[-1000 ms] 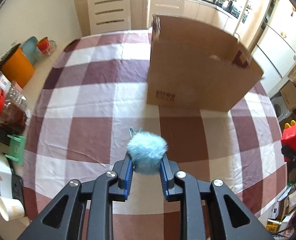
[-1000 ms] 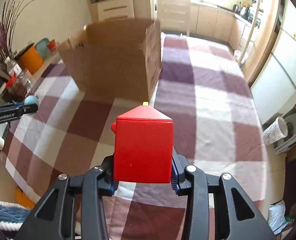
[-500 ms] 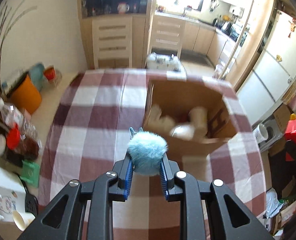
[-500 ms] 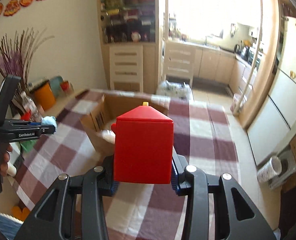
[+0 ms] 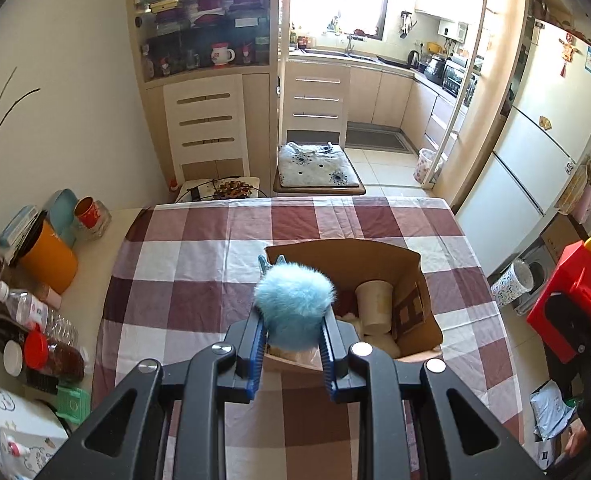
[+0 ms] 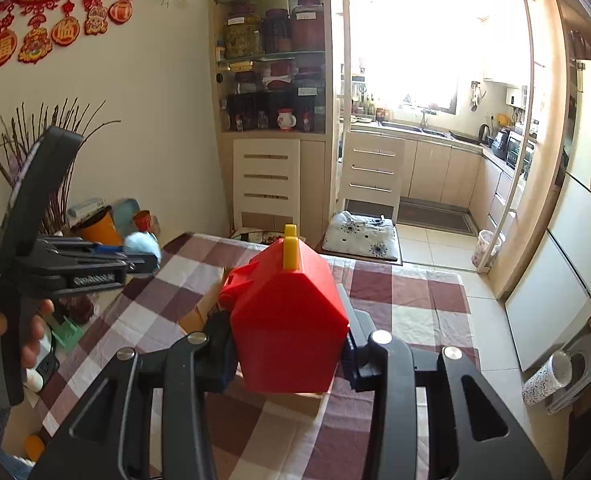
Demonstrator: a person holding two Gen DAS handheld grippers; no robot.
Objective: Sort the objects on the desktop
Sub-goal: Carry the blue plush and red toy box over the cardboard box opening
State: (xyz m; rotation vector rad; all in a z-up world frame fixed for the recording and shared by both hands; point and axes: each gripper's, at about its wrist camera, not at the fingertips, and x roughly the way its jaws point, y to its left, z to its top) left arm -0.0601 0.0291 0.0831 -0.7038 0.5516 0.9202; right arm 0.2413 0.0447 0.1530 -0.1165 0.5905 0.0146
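Left wrist view shows the left gripper (image 5: 293, 334) clamped on a blue pompom (image 5: 294, 306) above the open cardboard box (image 5: 405, 258), the right gripper (image 6: 289, 356) gripping a red house-shaped box (image 6: 289, 320) beside it; releasing off-centre could bounce either onto the checked tablecloth (image 5: 199, 248).

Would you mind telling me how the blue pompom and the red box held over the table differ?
The blue pompom is round and fluffy; the red box is hard-edged, with a peaked top and a yellow tab. The pompom is narrow enough that the left tongs close tightly on it, while the box fills the wider-set right tongs. Both are gripped above the checked tablecloth, near the open cardboard box.
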